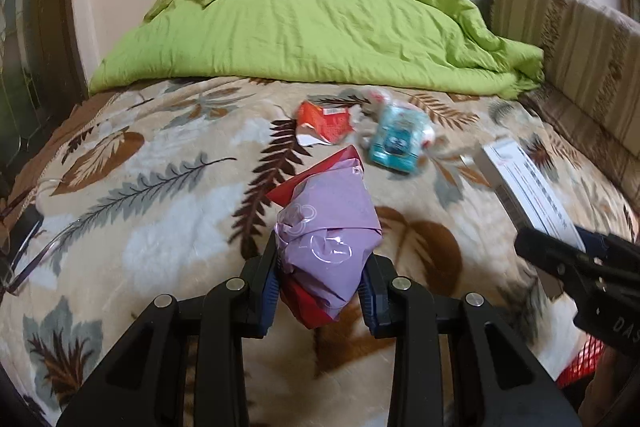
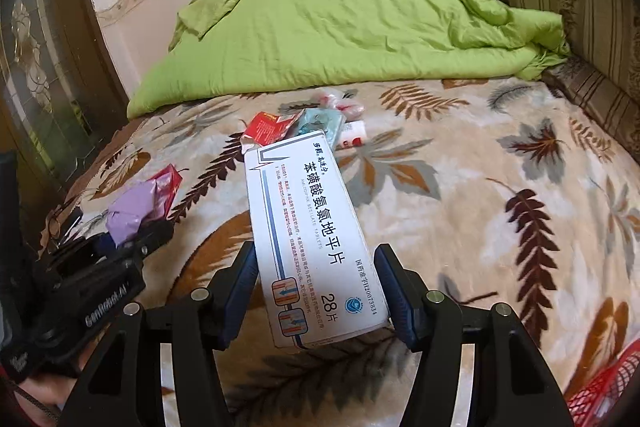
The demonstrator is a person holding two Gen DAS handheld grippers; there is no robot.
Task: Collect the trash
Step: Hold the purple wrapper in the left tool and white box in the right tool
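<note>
A crumpled purple-and-red wrapper (image 1: 328, 247) sits pinched in my left gripper (image 1: 324, 291) jaws above the bed (image 1: 160, 195). My right gripper (image 2: 316, 291) jaws clamp a white tablet box (image 2: 312, 235). Beyond lie an orange packet (image 1: 326, 127) and, blurred, perhaps a teal packet (image 1: 396, 143).

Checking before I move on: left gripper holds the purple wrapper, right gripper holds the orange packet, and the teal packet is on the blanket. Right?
Not quite. The right gripper holds the white medicine box, as the right wrist view shows. The orange packet lies on the blanket beside the teal packet. The left gripper does hold the purple wrapper.
</note>
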